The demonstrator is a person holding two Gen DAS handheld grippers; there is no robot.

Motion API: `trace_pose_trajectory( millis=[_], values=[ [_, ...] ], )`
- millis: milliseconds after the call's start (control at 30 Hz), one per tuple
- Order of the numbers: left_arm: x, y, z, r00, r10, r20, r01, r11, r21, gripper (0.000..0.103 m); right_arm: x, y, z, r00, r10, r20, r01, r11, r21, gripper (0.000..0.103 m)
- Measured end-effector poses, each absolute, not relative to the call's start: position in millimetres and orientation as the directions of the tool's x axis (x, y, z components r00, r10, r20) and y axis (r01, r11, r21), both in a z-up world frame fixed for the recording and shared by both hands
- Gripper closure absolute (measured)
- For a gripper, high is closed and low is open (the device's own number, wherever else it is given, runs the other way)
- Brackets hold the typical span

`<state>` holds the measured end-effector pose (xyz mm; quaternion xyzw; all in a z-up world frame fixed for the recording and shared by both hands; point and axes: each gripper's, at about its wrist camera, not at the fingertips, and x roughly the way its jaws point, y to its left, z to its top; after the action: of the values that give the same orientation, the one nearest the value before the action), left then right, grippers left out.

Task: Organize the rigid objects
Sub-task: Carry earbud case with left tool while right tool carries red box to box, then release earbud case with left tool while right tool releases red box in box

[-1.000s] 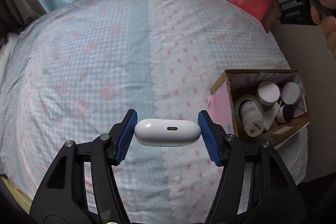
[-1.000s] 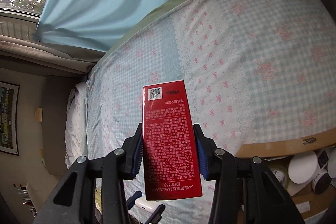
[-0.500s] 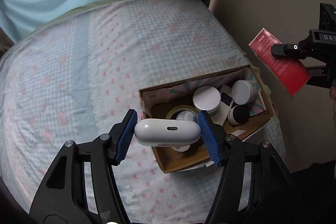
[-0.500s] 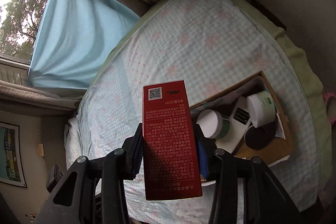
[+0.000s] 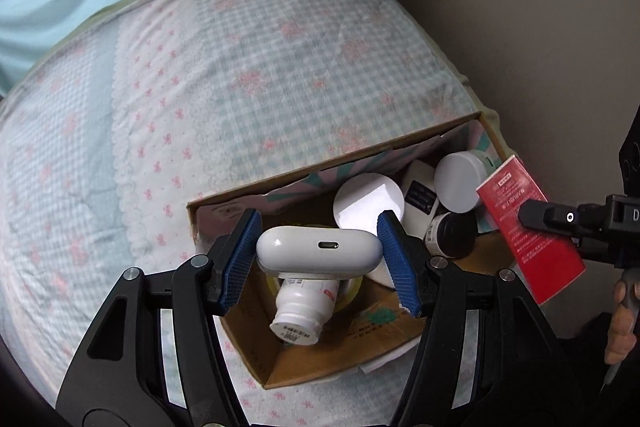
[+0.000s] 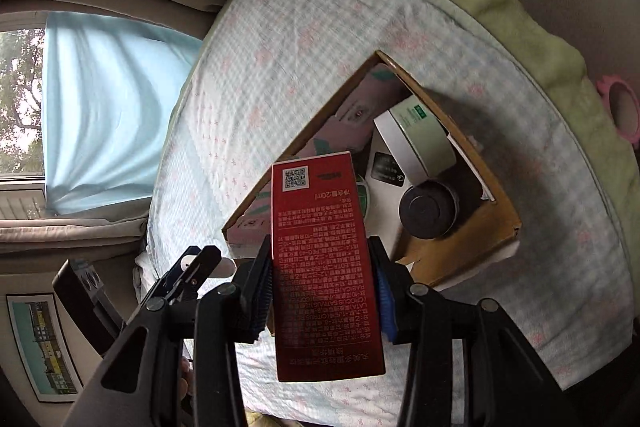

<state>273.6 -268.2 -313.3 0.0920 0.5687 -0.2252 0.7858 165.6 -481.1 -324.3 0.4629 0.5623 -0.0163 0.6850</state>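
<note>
2 held items: a white earbud case (image 5: pixel 318 254) and a red carton (image 6: pixel 326 263), both above an open cardboard box (image 5: pixel 256 351).
Earbud case: pinched end to end between the blue pads (image 5: pixel 239 263) of the left gripper (image 5: pixel 319 261), its charging port facing the camera; it hangs over the near-left part of the box.
Red carton: clamped by its long sides in the right gripper (image 6: pixel 320 287), printed text and a QR code facing the lens; in the left wrist view it sits tilted at the box's right edge (image 5: pixel 528 227).
Box contents: a white bottle (image 5: pixel 304 307) lying on its side directly under the case, 2 white-lidded jars (image 5: pixel 460 181) toward the far corner, and a dark-lidded jar (image 6: pixel 428 211) beside them.
Box position: resting near the edge of a bed covered in a pale checked sheet (image 5: pixel 240 75) with pink flowers.
Surroundings: a light blue curtain (image 6: pixel 108 123) at the window, a green blanket (image 6: pixel 520 23) along the bed's rim.
Person: fingers (image 5: pixel 620 327) visible low at the right edge of the left wrist view.
</note>
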Motion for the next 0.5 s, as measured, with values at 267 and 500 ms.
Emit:
trace_pose_trajectory(
  millis=[267,500],
  values=[
    [302.1,-275.2,-364.8,0.198,-0.196,-0.96,0.468,0.88,-0.083,0.046,183.7,-465.9,-356.5,0.358,0.467,-0.808,0.567,0.579,0.586,0.063],
    [307.6,-275.7,-380.4,0.159,-0.172,-0.972,0.474,0.877,-0.078,0.046,185.1,-457.8,-364.3,0.359,0.413,-0.837,0.62,0.565,0.545,0.063]
  ],
)
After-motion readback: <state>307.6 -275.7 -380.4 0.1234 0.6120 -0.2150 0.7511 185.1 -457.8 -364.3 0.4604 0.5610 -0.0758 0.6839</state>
